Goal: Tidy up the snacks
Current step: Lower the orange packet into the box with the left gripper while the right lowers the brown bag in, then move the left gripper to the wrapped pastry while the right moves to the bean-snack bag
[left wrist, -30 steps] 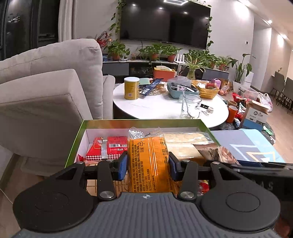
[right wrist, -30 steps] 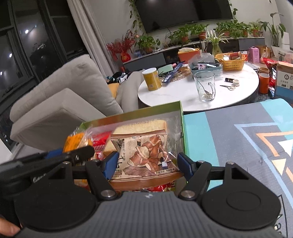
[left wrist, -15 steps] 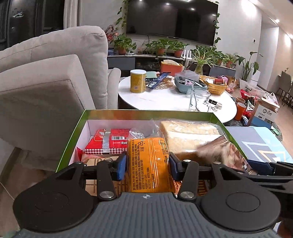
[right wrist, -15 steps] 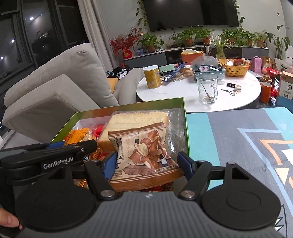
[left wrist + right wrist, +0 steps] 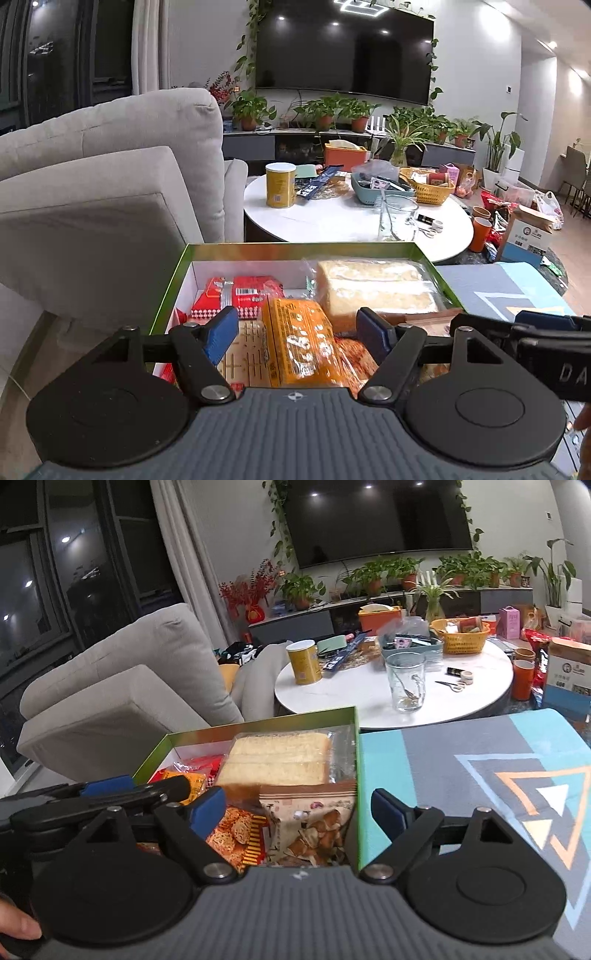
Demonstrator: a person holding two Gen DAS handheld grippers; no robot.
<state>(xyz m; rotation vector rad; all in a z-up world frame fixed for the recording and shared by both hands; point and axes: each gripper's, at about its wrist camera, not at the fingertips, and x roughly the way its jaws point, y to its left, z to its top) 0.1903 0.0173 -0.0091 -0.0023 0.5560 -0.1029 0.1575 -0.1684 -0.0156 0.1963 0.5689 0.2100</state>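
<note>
Nearly done, I'd say — green box (image 5: 236, 251) holds the orange pack (image 5: 299, 343), bread (image 5: 373, 288), brown mushroom pack (image 5: 314, 827) at its right wall. Left gripper (image 5: 297, 334) & right gripper (image 5: 297, 810) both spread wide, holding nothing — maybe just tidying left.

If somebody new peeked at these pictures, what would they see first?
Probably the green box right in front, packed with snacks: an orange packet between the open jaws of the left gripper, a big pack of sliced bread toward the back right, and red packets at the back left. Next, the huge dark TV on the far wall above a row of potted plants.
</note>
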